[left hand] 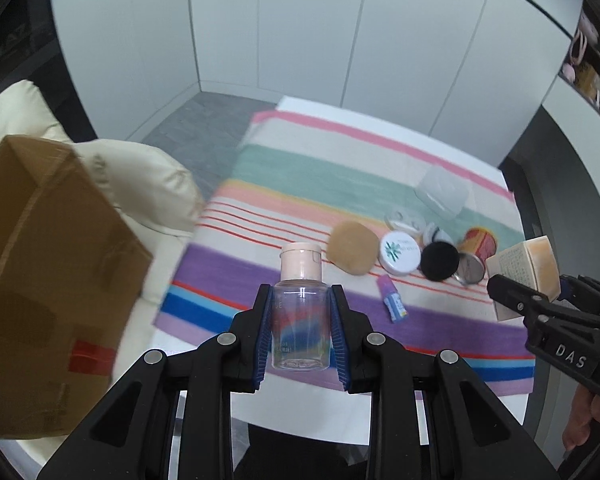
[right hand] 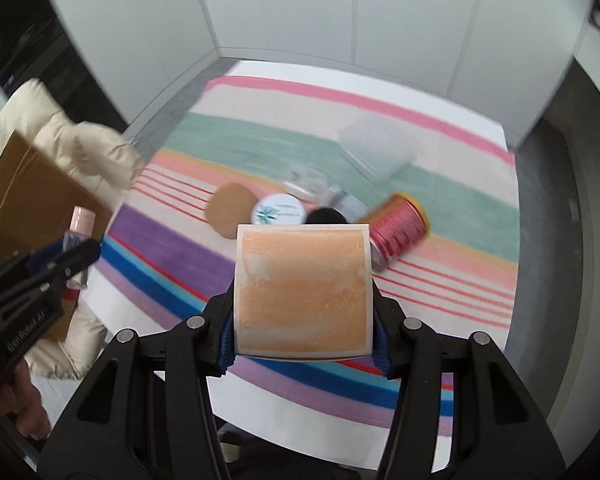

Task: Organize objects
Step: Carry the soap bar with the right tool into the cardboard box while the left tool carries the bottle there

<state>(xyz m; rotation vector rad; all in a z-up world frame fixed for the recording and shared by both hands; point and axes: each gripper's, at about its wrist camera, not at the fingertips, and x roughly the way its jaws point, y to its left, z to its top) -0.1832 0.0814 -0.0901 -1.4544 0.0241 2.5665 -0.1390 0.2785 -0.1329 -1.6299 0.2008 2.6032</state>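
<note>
My left gripper (left hand: 302, 294) is shut on a clear bottle (left hand: 300, 320) with a pale pink cap, held upright above the striped cloth (left hand: 300, 168). My right gripper (right hand: 304, 312) is shut on an orange and white carton (right hand: 303, 292), also held above the cloth; the carton shows at the right of the left wrist view (left hand: 528, 268). On the cloth lie a tan sponge (left hand: 351, 253), a white round tin (left hand: 400, 253), a black puff (left hand: 440, 262), a red can (left hand: 476, 254) on its side and a small purple and blue tube (left hand: 393, 298).
A cardboard box (left hand: 48, 280) sits on a cream cushion (left hand: 148, 184) left of the table. A clear plastic box (left hand: 442, 192) lies at the back right of the cloth. White cabinet doors (left hand: 300, 28) stand behind the table.
</note>
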